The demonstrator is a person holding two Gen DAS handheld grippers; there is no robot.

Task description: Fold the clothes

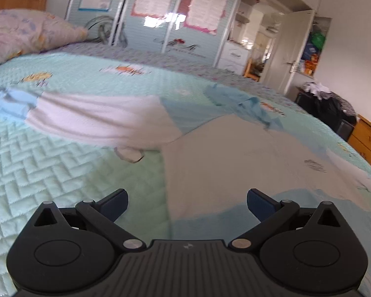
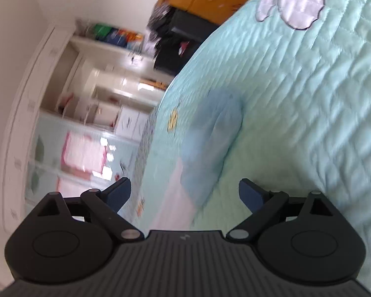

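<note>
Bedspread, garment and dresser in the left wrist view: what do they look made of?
Bedspread: quilted fabric, mint green with a slight sheen; stitched zigzag ridges puff up between seams. Garment: soft matte knit or woven cloth, white with light blue parts, lying limp with creases; the blur leaves the weave unclear. Dresser: looks like orange-brown wood, smooth finish.

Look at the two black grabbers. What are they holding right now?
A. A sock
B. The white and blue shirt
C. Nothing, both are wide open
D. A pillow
C. The left gripper and the right gripper both have their fingers spread apart with nothing between them; the white and blue shirt lies on the bed.
</note>
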